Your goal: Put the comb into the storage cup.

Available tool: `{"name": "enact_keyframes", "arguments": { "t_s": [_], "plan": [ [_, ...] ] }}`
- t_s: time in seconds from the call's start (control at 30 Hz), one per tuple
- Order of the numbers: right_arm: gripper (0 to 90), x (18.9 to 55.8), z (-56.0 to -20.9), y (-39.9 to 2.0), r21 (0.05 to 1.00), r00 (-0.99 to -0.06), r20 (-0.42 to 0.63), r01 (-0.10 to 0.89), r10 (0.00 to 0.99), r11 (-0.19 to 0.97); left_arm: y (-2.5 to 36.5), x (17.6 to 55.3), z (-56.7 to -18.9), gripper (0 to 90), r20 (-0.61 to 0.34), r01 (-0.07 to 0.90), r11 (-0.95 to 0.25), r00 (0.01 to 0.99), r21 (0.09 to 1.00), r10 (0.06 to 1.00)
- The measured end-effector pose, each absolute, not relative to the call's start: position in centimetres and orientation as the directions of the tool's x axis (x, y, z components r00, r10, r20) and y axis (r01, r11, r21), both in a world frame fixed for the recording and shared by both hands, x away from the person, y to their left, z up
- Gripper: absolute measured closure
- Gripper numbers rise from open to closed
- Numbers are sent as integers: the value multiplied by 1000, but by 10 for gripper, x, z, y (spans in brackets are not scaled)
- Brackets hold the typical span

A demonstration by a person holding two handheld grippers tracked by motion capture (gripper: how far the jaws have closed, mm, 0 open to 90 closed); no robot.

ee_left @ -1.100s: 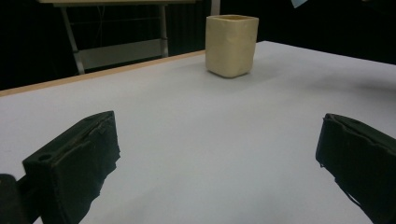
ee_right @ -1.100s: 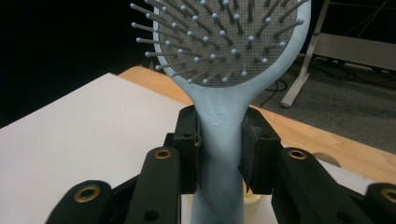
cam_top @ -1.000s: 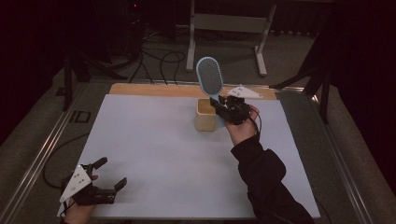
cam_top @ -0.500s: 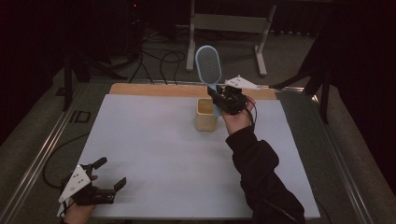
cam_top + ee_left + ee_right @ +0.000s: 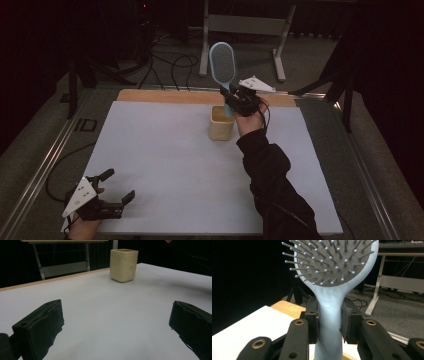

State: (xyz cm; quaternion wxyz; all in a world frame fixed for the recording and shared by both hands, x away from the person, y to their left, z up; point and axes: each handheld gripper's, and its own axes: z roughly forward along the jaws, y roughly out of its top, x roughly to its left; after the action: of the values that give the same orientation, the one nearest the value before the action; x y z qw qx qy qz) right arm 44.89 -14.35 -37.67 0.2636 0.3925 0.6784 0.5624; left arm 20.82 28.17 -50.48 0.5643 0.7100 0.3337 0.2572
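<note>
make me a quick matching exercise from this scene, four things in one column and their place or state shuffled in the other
Things:
1. hairbrush
2. cup
3. left gripper
4. right gripper

Place or state:
A. jaws wide apart, nothing between them, at the near left edge of the white mat
B. standing upright on the mat, pale yellow
C. held up by its light blue handle, bristled head on top
D. jaws shut on a handle, just above the cup

Pairs: 1-C, 2-B, 3-A, 4-D

Yellow cup [image 5: 124,265] beyond open claw [image 5: 117,322]
</note>
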Motion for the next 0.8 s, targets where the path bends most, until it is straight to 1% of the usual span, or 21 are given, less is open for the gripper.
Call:
{"name": "enact_keyframes", "arguments": {
  "t_s": [0.4, 0.8],
  "plan": [
    [715, 469, -392, -137, 972, -547, 102, 232, 831, 33, 282, 208, -505, 0, -18, 185, -135, 648, 974, 761],
    [715, 475, -413, -134, 969, -552, 112, 245, 826, 32, 282, 208, -505, 0, -21, 186, -132, 650, 974, 760]
  ]
}}
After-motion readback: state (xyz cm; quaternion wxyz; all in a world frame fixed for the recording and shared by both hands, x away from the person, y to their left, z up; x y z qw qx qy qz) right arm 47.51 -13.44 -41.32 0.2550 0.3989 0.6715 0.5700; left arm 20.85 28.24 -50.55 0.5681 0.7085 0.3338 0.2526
